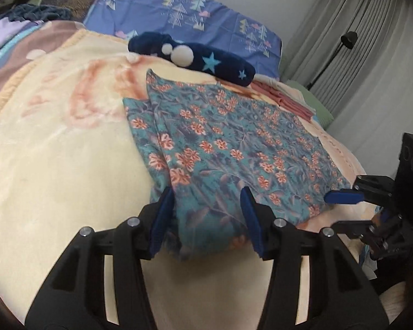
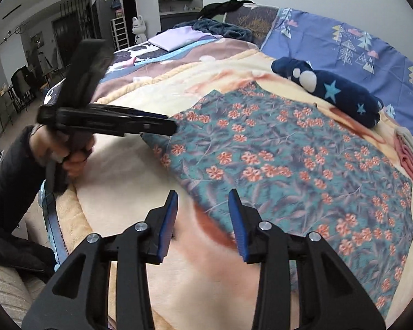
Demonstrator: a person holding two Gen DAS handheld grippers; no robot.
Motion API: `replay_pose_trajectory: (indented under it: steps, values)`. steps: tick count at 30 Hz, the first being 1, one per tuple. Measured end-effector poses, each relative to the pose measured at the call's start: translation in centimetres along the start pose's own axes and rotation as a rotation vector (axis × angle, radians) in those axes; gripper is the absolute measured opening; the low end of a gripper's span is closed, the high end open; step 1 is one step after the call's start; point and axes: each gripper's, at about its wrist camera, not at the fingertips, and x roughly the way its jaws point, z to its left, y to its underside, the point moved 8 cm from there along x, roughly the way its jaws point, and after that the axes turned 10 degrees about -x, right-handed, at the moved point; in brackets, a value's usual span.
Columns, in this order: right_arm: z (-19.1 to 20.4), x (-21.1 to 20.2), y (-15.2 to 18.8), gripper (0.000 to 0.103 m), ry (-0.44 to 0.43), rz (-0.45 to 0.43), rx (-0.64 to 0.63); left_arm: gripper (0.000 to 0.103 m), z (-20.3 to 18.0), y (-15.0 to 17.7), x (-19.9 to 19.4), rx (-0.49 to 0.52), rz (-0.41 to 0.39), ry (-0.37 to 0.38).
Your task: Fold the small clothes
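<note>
On the bed, our left gripper [image 1: 208, 214] straddles the floral cloth's [image 1: 234, 148] near corner, jaws parted, unpinched; the right gripper [image 2: 203, 217], parted and empty, sits beside its edge.

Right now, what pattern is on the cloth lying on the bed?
Teal folded cloth with orange-pink flowers; clearest in the right wrist view.

The left tool [image 1: 206, 214] stands parted over the near edge of the folded floral cloth [image 1: 234, 148] on the bed's cream blanket [image 1: 55, 151], with the right tool [image 1: 344, 196] at the cloth's right corner.
</note>
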Motion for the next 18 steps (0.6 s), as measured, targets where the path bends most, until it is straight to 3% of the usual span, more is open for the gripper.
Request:
replay_pose_trajectory:
  steps: [1,2,4,6,8,10,12,18]
  values:
    - [0.0,0.1,0.0,0.039,0.004,0.004,0.010,0.017,0.1,0.0,0.5,-0.006,0.019,0.011]
    - [0.1,0.1,0.1,0.039,0.008,0.005,0.014,0.006,0.3,-0.1,0.5,-0.015,0.018,0.014]
    - [0.0,0.1,-0.1,0.039,0.027,0.009,0.025,0.005,-0.3,-0.3,-1.5,-0.025,-0.048,0.037]
    - [-0.2,0.1,-0.2,0.039,0.031,0.010,0.028,0.006,-1.1,0.2,-3.2,0.003,-0.083,0.032]
    - [0.0,0.3,-0.5,0.041,0.025,0.010,0.016,0.006,-0.7,1.6,-2.7,-0.014,-0.054,0.044]
    - [0.7,1.0,-0.9,0.044,0.018,0.022,-0.014,0.010,1.3,2.8,-0.9,-0.086,0.009,0.029]
    - [1.7,1.9,-1.2,0.044,0.025,0.035,-0.056,0.014,2.2,2.8,-0.7,-0.152,0.019,0.066]
    - [5.0,4.2,-2.6,0.044,0.087,0.022,-0.217,0.047,2.5,-0.1,-3.8,-0.104,-0.087,0.026]
